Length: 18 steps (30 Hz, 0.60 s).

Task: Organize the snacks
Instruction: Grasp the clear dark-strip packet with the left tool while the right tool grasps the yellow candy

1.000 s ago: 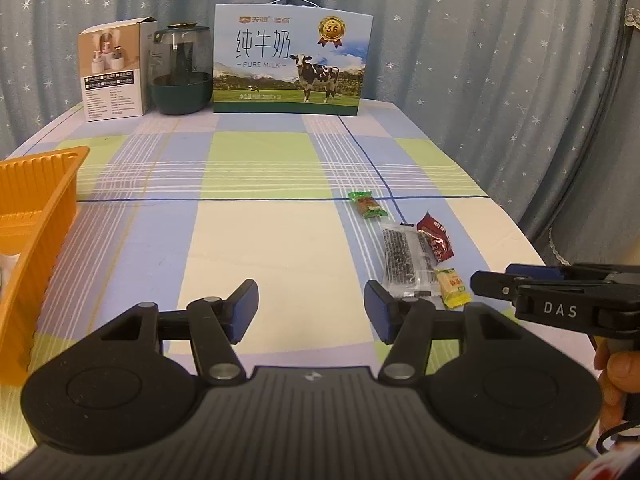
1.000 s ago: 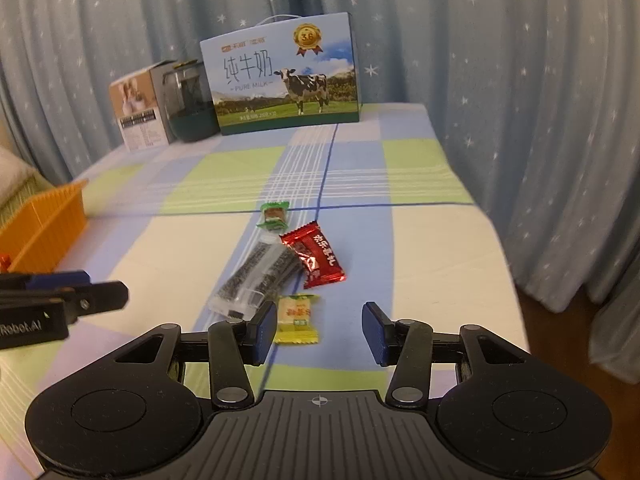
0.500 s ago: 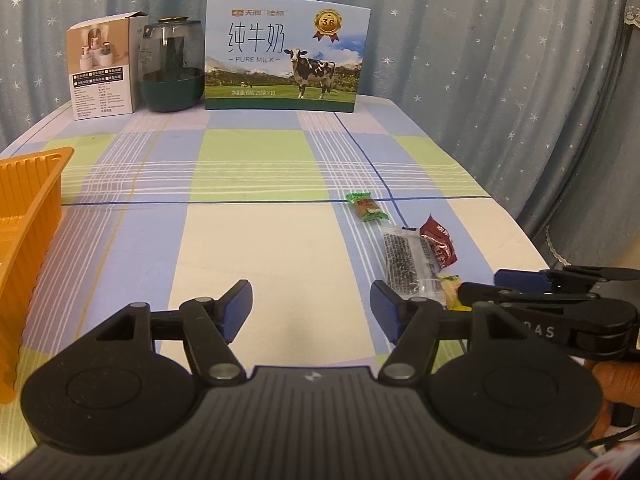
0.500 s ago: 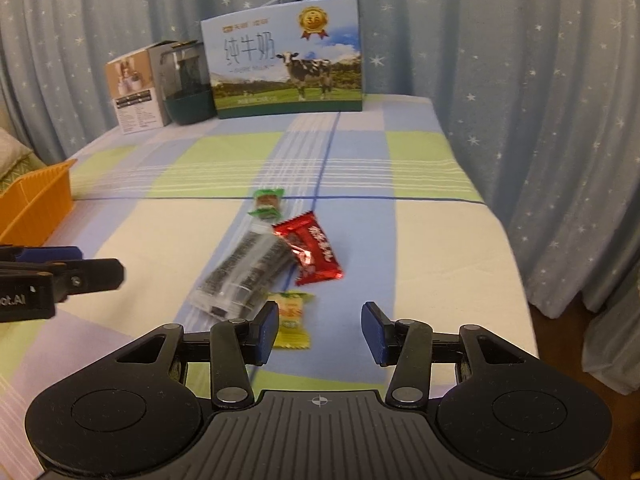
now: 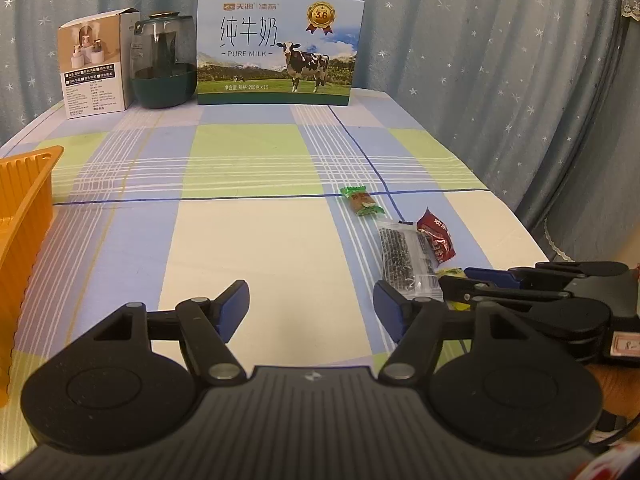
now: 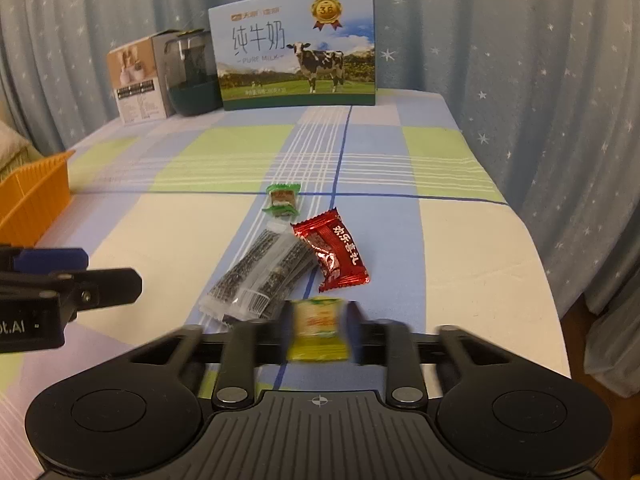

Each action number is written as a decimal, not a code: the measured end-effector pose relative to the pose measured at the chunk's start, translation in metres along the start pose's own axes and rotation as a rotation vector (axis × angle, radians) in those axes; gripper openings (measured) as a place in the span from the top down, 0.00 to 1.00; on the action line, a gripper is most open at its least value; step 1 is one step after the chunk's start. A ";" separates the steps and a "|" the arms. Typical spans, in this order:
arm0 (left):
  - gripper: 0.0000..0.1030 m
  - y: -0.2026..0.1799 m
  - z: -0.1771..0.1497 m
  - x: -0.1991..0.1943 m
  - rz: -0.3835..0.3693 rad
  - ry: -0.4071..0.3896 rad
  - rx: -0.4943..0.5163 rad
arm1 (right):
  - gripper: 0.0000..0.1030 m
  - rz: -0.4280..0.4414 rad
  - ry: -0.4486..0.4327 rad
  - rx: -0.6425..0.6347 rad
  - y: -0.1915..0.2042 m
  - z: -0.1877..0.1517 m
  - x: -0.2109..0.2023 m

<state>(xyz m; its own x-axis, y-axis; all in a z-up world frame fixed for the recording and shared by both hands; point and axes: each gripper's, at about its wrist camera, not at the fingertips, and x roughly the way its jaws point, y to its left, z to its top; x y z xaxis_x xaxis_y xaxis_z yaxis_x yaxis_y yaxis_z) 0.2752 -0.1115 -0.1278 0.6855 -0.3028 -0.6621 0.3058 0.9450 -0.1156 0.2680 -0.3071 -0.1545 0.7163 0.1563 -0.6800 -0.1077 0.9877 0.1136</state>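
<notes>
Two fingers of the right gripper (image 6: 318,330) have just been closing and now press on the yellow candy (image 6: 318,330), which sits between them at the near end of the snack cluster; they are blurred, so whether the wrapper has left the surface (image 6: 460,264) cannot be told. Just beyond it lie the clear sesame-bar packet (image 6: 260,276) and the red candy (image 6: 332,254) side by side and touching, with the green candy (image 6: 282,199) a little farther back. The left gripper (image 5: 310,304) hovers beside them with its fingers about half apart and nothing between them; they have just been opening a little. Off at the left edge stands the orange basket (image 5: 28,196), well apart from the snacks. At the far end stand a milk carton (image 5: 276,48), a dark green jar (image 5: 162,64) and a small white box (image 5: 94,68). By my reading, the step in hand is picking up the first snack. Next comes a clean lift without dragging the neighbouring packet, then carrying it across, probably to the basket.
</notes>
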 end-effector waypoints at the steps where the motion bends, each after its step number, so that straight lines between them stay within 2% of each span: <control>1: 0.36 0.000 0.000 0.000 -0.002 0.001 0.000 | 0.79 0.006 0.003 0.008 -0.001 0.000 -0.001; 9: 0.36 -0.017 0.002 0.006 -0.046 -0.004 0.051 | 0.79 0.001 -0.033 0.102 -0.018 0.007 -0.021; 18: 0.40 -0.047 0.014 0.040 -0.119 -0.001 0.108 | 0.79 -0.040 -0.048 0.201 -0.051 0.016 -0.031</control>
<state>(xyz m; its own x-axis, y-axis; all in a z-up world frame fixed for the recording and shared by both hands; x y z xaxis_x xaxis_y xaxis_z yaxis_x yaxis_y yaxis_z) 0.2976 -0.1701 -0.1385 0.6408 -0.4122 -0.6477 0.4540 0.8838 -0.1134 0.2628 -0.3621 -0.1276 0.7502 0.1114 -0.6518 0.0576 0.9709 0.2323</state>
